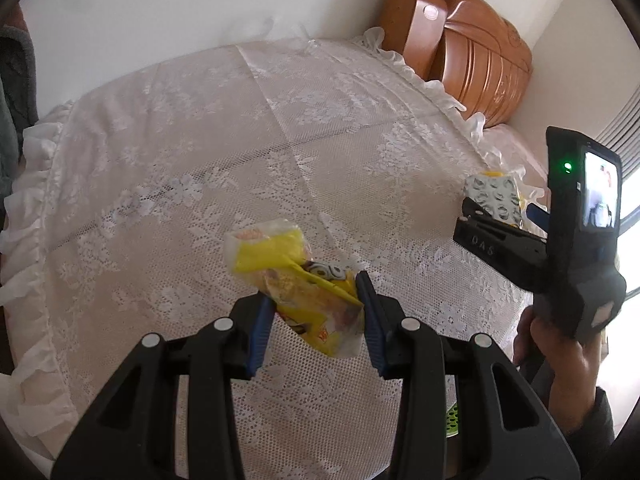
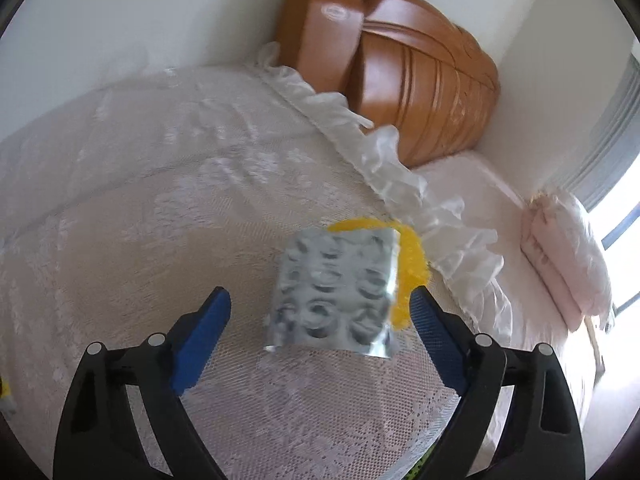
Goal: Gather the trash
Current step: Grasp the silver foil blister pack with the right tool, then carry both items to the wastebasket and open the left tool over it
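Embossed letters "DAS" on right tongs black body

Bedroom: lace bedspread, wooden headboard

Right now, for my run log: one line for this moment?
left gripper: shut on yellow wrapper | right gripper: open around silver packet

Yellow object behind silver packet, perhaps blurred
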Demonstrator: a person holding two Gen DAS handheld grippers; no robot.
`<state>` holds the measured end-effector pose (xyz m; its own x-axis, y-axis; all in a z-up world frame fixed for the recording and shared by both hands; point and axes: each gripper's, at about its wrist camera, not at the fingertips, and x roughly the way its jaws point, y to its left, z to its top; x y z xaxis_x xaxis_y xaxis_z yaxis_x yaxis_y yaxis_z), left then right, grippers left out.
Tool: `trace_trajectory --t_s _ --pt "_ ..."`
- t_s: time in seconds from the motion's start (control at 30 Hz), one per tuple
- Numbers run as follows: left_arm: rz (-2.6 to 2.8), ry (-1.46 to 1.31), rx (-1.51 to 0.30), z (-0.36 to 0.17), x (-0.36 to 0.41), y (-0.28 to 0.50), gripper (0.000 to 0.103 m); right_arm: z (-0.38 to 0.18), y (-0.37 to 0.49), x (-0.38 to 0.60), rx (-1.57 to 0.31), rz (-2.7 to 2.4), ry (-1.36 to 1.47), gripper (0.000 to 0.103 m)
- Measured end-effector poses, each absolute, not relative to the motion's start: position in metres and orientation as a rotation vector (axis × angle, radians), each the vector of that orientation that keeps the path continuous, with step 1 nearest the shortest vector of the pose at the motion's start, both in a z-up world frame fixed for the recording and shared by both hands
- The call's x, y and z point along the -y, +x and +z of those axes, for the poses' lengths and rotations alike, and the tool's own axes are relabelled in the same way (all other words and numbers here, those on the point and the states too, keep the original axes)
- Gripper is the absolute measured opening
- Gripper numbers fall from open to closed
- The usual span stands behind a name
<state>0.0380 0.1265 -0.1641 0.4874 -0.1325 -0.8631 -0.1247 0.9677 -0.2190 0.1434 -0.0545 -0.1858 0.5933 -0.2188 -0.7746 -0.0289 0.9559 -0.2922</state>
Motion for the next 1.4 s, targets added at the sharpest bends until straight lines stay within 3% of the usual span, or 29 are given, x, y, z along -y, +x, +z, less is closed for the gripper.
trace_trajectory --t_s 0.1,0.17,0.2,0.33,0.6,0.73,1.0,1.4 --pt "-0.012 -0.264 -1.069 -0.164 -0.127 0.037 0.039 -0.199 0.154 0.058 -0.996 -0.121 -0.281 0.090" --pt "-0.013 -0.261 -1.067 -0.163 -0.127 0.038 0.039 -0.200 0.155 0.055 -1.000 -0.109 -0.284 0.073" --pt "-0.012 -0.260 -1.064 -0.162 -0.128 0.038 0.039 -0.199 0.154 0.052 -0.999 -0.094 -0.286 0.069" --pt "-0.008 -0.265 -1.069 -0.163 -0.130 0.038 0.039 -0.197 0.148 0.035 -0.977 -0.061 -0.335 0.067" --pt "0.002 -0.267 -1.075 -0.165 -0.132 0.038 0.039 -0.174 0.117 -0.006 -0.842 0.031 -0.459 0.067" --pt "-0.005 -0.250 -1.067 -0.159 -0.129 0.037 0.039 -0.153 0.104 -0.001 -0.828 0.144 -0.347 0.067" --pt "-0.138 -0.166 -1.045 -0.133 -0.079 0.041 0.039 -0.100 0.050 0.098 -0.821 0.172 -0.046 0.067" --pt "-0.510 0.023 -1.031 -0.104 0.095 0.026 0.039 -0.073 -0.058 0.271 -0.795 -0.194 0.146 0.067"
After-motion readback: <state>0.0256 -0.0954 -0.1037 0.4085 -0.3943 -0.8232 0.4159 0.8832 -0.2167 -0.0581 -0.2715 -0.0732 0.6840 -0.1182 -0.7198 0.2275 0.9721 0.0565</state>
